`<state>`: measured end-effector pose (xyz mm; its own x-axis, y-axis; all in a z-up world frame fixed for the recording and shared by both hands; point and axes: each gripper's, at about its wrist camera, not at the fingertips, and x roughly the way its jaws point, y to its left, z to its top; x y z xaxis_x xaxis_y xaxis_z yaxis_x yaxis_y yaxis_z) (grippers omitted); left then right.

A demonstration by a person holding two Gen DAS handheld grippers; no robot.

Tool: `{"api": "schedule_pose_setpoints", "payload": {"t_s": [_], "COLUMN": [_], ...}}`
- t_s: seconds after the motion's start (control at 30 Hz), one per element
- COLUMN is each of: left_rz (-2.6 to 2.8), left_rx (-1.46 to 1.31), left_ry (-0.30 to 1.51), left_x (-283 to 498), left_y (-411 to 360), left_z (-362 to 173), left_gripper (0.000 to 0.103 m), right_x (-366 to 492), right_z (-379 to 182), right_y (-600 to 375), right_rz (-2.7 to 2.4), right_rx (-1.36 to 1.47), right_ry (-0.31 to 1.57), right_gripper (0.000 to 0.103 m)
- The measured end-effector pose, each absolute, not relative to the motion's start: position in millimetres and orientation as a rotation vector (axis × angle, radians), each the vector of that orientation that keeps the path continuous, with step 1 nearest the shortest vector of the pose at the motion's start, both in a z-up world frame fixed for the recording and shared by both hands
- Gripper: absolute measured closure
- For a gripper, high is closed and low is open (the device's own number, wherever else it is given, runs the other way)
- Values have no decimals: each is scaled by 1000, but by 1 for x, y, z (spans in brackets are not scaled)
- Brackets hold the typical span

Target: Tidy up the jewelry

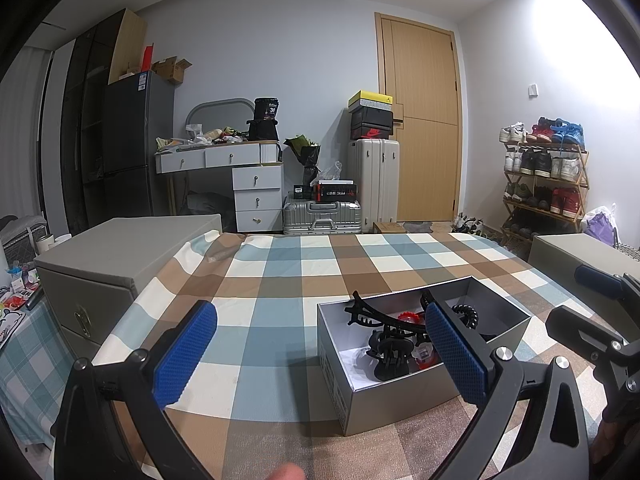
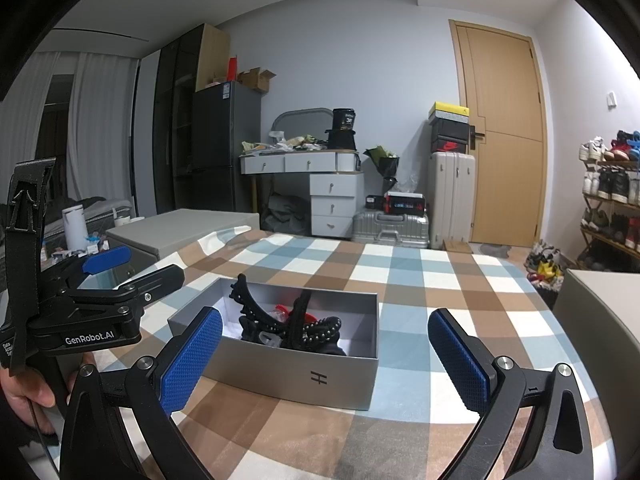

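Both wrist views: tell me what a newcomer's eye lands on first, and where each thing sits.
First, the open grey box in the middle of the checked cloth, heaped with black hair clips and something red. Next, the blue-padded tongs: the right tongs open just in front of the box, the left tongs open at its left. Behind, a crowded shoe rack stands right of the wooden door.

My left gripper [image 1: 320, 356] hovers with its blue-padded fingers [image 1: 184, 354] spread wide, nothing between them. My right gripper [image 2: 326, 360] hangs level beside it, its fingers [image 2: 191, 360] equally far apart and empty. My left hand [image 2: 24, 396] grips the handle of its gripper from below.
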<state>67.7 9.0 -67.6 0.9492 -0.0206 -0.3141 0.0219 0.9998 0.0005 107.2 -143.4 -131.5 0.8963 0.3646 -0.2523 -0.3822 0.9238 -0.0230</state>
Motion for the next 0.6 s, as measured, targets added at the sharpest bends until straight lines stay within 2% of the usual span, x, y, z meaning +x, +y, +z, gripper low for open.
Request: {"api": "schedule_pose_setpoints", "payload": {"t_s": [0.6], "left_rz": [-21], "left_rx": [4], "left_ry": [319], "left_x": [68], "left_y": [9], "left_z": [-68], "left_gripper": [1], "right_x": [109], "right_z": [-132], "right_y": [-143], "right_rz": [386], "right_rx": [-70], "right_ry": [249], "right_gripper": [0]}}
